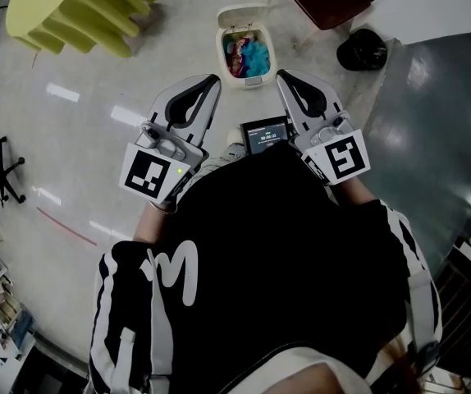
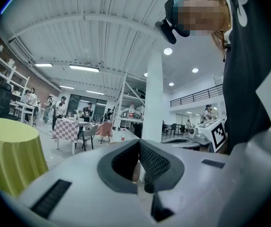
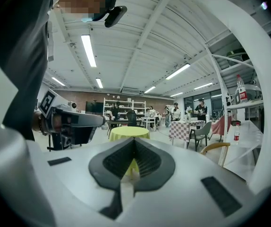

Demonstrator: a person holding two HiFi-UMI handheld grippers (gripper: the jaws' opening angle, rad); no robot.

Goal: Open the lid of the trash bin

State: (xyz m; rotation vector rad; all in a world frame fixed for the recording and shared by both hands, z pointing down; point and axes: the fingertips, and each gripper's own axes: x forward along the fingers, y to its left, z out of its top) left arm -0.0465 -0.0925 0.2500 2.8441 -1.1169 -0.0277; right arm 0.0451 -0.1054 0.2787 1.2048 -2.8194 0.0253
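In the head view, 2 grippers are held close to the chest of a person in a black top. The left gripper (image 1: 205, 87) and the right gripper (image 1: 289, 82) are pointed forward, and a small screen (image 1: 267, 135) is seen between them. The trash bin (image 1: 253, 81) is set on the floor just ahead of the 2 grippers and is touched by neither. Its lid (image 1: 242, 15) is tipped up and open, and bright things are seen inside. A yellow-green table (image 1: 71, 11) is seen far to the left.

In the left gripper view, the 2 jaws of the left gripper (image 2: 139, 143) are pressed together, and nothing is held between them. A white pillar (image 2: 153, 98) and a checked table (image 2: 69, 129) are seen behind.

In the right gripper view, the jaws of the right gripper (image 3: 134, 141) are also closed, and nothing is gripped. The yellow-green table (image 3: 128, 132) is seen past the tips.
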